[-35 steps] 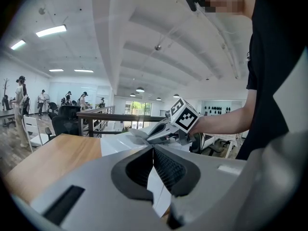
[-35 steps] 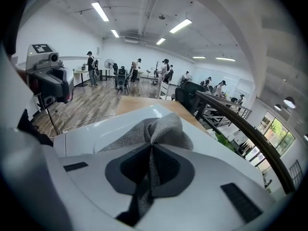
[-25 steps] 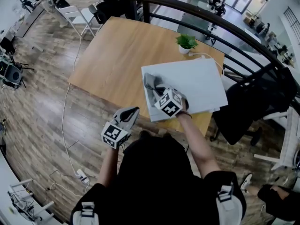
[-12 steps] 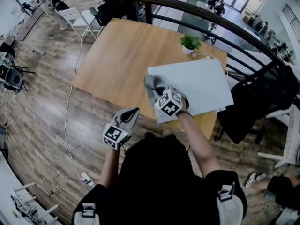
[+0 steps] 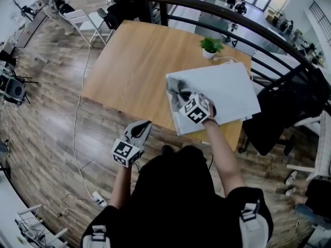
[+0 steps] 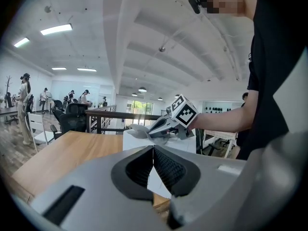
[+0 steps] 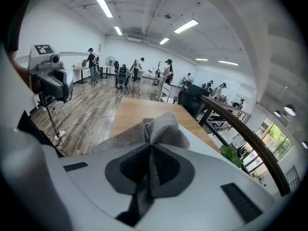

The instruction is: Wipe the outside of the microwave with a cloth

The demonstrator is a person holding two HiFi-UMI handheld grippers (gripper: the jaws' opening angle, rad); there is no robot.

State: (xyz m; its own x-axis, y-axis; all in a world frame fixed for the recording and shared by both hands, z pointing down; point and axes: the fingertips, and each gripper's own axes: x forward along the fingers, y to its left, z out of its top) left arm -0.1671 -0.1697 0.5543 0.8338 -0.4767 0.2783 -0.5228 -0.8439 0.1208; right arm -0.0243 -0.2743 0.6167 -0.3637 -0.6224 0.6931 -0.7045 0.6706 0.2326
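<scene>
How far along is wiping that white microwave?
Done: the right gripper has the grey cloth clamped. In hand: the cloth rests atop the microwave, at one edge. Left: likely the sides; wiped areas cannot be told apart. The left gripper hangs shut, empty.

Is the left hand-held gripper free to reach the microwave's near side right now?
Probably yes. The left hand-held gripper is shut and empty, with open space between it and the microwave; the right hand-held gripper, holding the cloth on top, crowds only one corner.
</scene>
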